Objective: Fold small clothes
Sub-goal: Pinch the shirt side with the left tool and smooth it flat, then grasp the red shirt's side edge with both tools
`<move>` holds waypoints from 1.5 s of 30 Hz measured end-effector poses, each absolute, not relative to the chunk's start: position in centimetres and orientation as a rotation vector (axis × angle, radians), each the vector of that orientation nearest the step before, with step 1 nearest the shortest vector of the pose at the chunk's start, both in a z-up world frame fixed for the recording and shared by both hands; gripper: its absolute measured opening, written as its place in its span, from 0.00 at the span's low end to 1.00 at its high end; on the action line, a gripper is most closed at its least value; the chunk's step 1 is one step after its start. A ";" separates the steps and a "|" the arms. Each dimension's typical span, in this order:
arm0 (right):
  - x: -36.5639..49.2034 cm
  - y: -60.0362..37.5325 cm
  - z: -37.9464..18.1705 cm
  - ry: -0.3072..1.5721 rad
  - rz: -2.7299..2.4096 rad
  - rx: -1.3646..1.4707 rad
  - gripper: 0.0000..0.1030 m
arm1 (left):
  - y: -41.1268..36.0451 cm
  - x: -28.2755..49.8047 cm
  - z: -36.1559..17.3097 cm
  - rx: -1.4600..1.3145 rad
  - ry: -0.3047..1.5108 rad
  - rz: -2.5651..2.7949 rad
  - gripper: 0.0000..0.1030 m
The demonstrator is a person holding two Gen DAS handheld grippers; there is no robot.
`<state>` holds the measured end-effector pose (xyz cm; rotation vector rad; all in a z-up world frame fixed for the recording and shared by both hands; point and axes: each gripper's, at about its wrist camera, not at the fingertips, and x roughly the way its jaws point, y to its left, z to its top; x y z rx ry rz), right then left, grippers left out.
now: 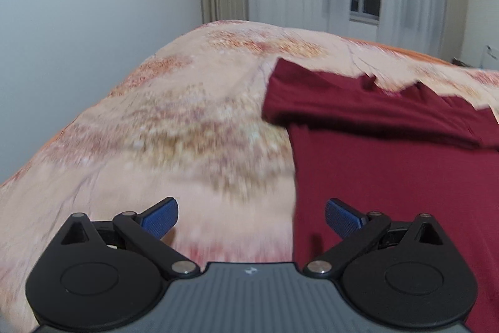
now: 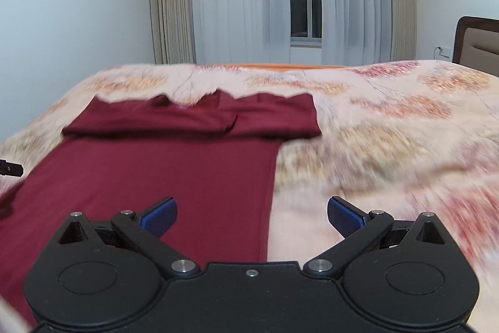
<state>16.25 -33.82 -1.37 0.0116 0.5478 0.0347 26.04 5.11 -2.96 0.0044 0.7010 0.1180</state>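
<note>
Your left tool hangs with its fingers spread wide and nothing between them, over the bed beside the shirt's left edge. The maroon shirt lies flat on the bedspread, sleeves folded across its far end, toward the bed's far edge. Your right tool is likewise spread and holding nothing, straddling the shirt's right edge.

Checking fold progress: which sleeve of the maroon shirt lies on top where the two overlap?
The sleeve folded in from the left of the right wrist view lies on top; its cuff ends over the other sleeve, partly covering it.
</note>
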 end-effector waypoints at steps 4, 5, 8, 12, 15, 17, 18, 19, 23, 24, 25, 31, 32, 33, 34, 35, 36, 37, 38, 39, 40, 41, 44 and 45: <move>11.4 -33.1 -2.5 0.581 0.027 -0.027 0.99 | 4.2 21.2 -4.3 0.033 0.744 0.088 1.00; 10.3 -32.9 -3.0 0.592 0.020 -0.053 0.99 | 4.1 20.2 -4.7 0.041 0.751 0.086 0.99; 7.4 -32.3 -4.6 0.603 -0.001 -0.127 0.99 | 3.7 17.3 -5.3 0.093 0.704 0.080 0.99; 4.1 -32.3 -5.0 0.512 0.013 -0.133 0.99 | 3.9 15.0 -4.6 0.133 0.678 0.061 0.99; 2.6 -31.4 -4.8 0.462 0.059 -0.209 0.99 | 3.6 13.2 -3.6 0.151 0.650 0.041 1.00; 2.2 -30.5 -4.8 0.440 0.097 -0.283 0.99 | 2.7 11.8 -3.2 0.209 0.615 0.020 1.00; 2.2 -29.9 -4.9 0.438 0.108 -0.319 0.99 | 2.0 11.1 -3.2 0.248 0.601 0.007 1.00; 2.2 -29.5 -5.1 0.437 0.118 -0.348 0.99 | 1.2 10.6 -3.3 0.292 0.587 -0.003 1.00; 2.4 -28.0 -5.8 0.418 0.154 -0.437 0.99 | -2.1 8.7 -4.7 0.477 0.531 -0.017 1.00; 2.5 -27.8 -5.9 0.406 0.153 -0.460 0.99 | -2.8 8.5 -5.2 0.515 0.515 -0.018 1.00; 2.6 -27.5 -6.0 0.395 0.152 -0.481 0.99 | -3.5 8.2 -5.4 0.547 0.496 -0.012 1.00; 2.7 -25.6 -6.4 0.304 0.183 -0.631 0.78 | -6.0 7.4 -5.4 0.636 0.439 -0.035 1.00; 2.6 -25.4 -6.4 0.292 0.200 -0.648 0.74 | -6.3 7.1 -5.2 0.638 0.429 -0.059 1.00; 2.5 -25.2 -6.5 0.284 0.216 -0.656 0.67 | -6.5 6.9 -5.0 0.638 0.423 -0.086 1.00; 2.4 -25.1 -6.4 0.280 0.232 -0.656 0.57 | -6.8 6.5 -4.9 0.638 0.420 -0.116 1.00; 2.3 -25.1 -6.3 0.281 0.250 -0.650 0.50 | -7.2 6.2 -4.9 0.638 0.417 -0.142 1.00; 2.3 -25.0 -6.1 0.285 0.269 -0.643 0.37 | -7.6 6.0 -4.9 0.638 0.414 -0.167 1.00; 2.4 -25.0 -6.0 0.287 0.284 -0.637 0.30 | -8.0 5.9 -5.0 0.640 0.413 -0.191 1.00; 2.4 -25.0 -5.7 0.288 0.292 -0.630 0.26 | -8.5 5.9 -5.1 0.645 0.410 -0.210 1.00; 2.5 -25.0 -5.5 0.288 0.298 -0.619 0.15 | -9.0 5.9 -5.4 0.654 0.407 -0.223 1.00; 2.7 -24.9 -5.1 0.292 0.303 -0.603 0.14 | -9.5 6.0 -5.6 0.667 0.404 -0.232 1.00; 2.9 -24.9 -4.7 0.294 0.303 -0.579 0.13 | -10.1 6.0 -5.9 0.680 0.398 -0.239 1.00; 3.7 -25.3 -2.7 0.300 0.303 -0.478 0.09 | -11.2 6.4 -6.3 0.711 0.381 -0.240 1.00; 4.0 -25.5 -2.0 0.298 0.302 -0.446 0.08 | -11.5 6.5 -6.2 0.716 0.377 -0.238 1.00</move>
